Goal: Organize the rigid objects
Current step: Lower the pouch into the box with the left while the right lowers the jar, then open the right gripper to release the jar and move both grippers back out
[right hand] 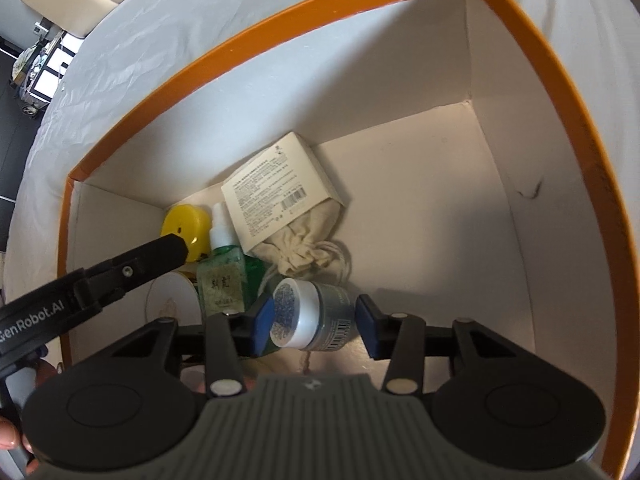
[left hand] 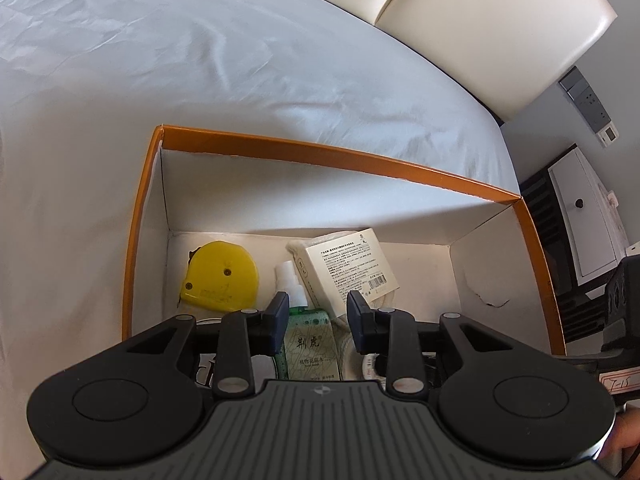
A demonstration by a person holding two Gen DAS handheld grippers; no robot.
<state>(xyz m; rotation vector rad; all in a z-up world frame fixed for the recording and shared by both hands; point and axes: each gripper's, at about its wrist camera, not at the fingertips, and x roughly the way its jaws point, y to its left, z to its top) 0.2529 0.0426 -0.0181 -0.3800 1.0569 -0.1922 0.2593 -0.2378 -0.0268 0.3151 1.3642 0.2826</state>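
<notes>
Your right gripper (right hand: 316, 326): released, straddling grey lidded jar (right hand: 310, 316) lying sideways, axis across pads | your left gripper (left hand: 318, 322): apart, empty, above green spray bottle (left hand: 308, 344) | both inside orange-rimmed cardboard box (right hand: 280, 28); right hand nearer jar.

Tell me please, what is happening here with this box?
A person with a gripper in each hand is putting small things into an orange box on a bed. The right gripper is low inside, a grey jar between its fingers with a gap at one side. The left gripper hovers over a green bottle.
</notes>
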